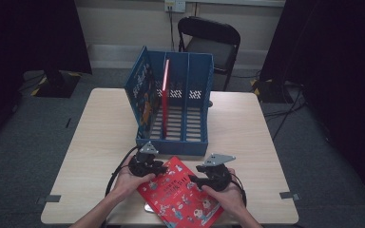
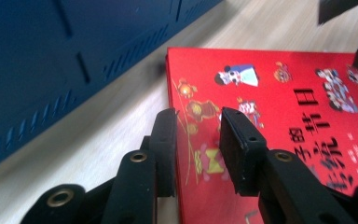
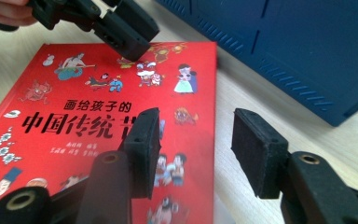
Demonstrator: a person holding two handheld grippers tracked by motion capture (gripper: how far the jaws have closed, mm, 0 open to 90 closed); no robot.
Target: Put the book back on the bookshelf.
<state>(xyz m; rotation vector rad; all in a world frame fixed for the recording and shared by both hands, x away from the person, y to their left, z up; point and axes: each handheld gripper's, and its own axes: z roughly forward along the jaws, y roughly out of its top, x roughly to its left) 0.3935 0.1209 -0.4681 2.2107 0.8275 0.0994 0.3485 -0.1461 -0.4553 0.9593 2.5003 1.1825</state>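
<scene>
A red picture book (image 1: 180, 195) lies flat on the table's front edge, between my two hands. My left gripper (image 1: 160, 167) sits at the book's upper left corner. In the left gripper view its jaws (image 2: 198, 140) stand apart astride the book's left edge (image 2: 270, 107), one over the wood, one over the cover. My right gripper (image 1: 193, 181) rests over the book's right side. In the right gripper view its jaws (image 3: 198, 149) are open, with the book's (image 3: 98, 102) right edge running between them. Neither pair of pads presses on the book.
A blue slotted file rack (image 1: 171, 146) stands just behind the book, holding an upright red book (image 1: 165, 90) and a patterned blue one (image 1: 142, 92). A small silvery thing (image 1: 148, 207) peeks from under the book. A black chair (image 1: 214, 42) stands beyond the table (image 1: 100, 142).
</scene>
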